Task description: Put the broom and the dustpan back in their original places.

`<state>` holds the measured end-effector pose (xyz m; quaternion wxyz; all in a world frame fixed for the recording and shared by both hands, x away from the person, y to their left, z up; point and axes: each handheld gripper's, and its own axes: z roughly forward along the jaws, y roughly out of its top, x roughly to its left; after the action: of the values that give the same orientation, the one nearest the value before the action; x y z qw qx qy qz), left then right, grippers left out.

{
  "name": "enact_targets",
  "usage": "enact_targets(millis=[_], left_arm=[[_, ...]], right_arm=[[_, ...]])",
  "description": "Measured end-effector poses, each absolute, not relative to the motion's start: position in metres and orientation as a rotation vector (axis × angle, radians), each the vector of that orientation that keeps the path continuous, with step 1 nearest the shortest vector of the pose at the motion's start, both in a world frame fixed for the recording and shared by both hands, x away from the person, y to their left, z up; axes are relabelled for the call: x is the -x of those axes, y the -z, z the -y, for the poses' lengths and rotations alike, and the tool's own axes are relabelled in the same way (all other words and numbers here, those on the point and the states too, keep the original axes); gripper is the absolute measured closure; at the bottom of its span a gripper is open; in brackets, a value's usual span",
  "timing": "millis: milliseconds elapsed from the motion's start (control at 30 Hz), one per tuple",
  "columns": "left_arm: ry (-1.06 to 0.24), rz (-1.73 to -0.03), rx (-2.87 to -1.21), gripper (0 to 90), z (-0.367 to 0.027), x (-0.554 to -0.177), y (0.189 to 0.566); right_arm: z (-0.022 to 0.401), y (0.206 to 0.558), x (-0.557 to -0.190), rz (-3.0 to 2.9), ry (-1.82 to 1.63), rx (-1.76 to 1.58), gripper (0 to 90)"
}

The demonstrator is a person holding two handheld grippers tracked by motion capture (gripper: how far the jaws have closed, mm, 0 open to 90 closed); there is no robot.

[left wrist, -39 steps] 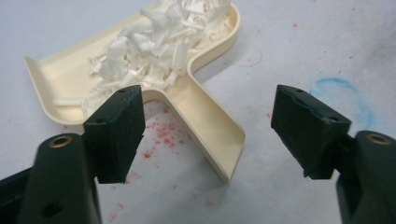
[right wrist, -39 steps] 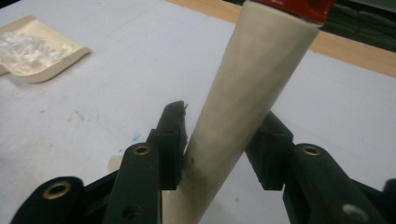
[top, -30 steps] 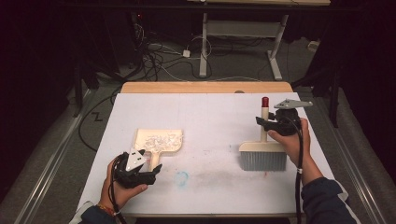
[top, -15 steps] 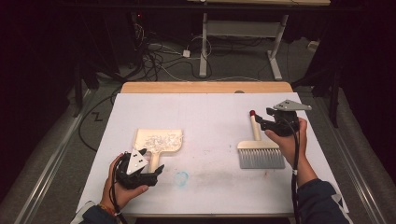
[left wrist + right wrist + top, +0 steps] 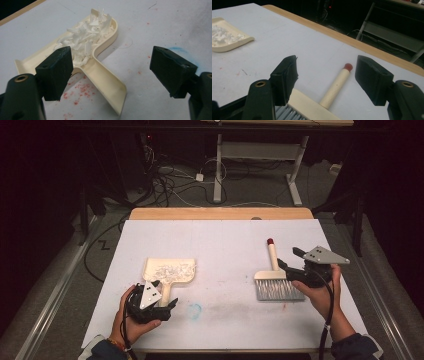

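On white tabletop [image 5: 220, 245]: cream dustpan [image 5: 170, 270] left of centre, heaped with white shreds [image 5: 85, 40]; brush [image 5: 276, 282] lying flat at right. Left claw [image 5: 110, 72] agape over dustpan handle. Right claw [image 5: 325, 80] just opening, astride brush handle, gripping nothing.

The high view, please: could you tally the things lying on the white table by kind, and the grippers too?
Dustpans: 1, the cream dustpan holding white shreds
Brushes: 1, the hand brush with grey bristles
Grippers: 2, the left gripper and the right gripper, both open
Total: 4
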<state>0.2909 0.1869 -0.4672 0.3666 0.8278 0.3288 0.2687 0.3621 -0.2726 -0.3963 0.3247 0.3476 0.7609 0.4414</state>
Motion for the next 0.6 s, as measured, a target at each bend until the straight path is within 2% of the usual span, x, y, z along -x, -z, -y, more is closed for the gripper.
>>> enact_targets(millis=[600], left_arm=[[-0.703, -0.828, -2.143, 18.0, -0.185, -0.285, 0.471]], right_arm=[[0.275, 0.390, -0.325, -1.967, -1.174, -0.819, 28.5]])
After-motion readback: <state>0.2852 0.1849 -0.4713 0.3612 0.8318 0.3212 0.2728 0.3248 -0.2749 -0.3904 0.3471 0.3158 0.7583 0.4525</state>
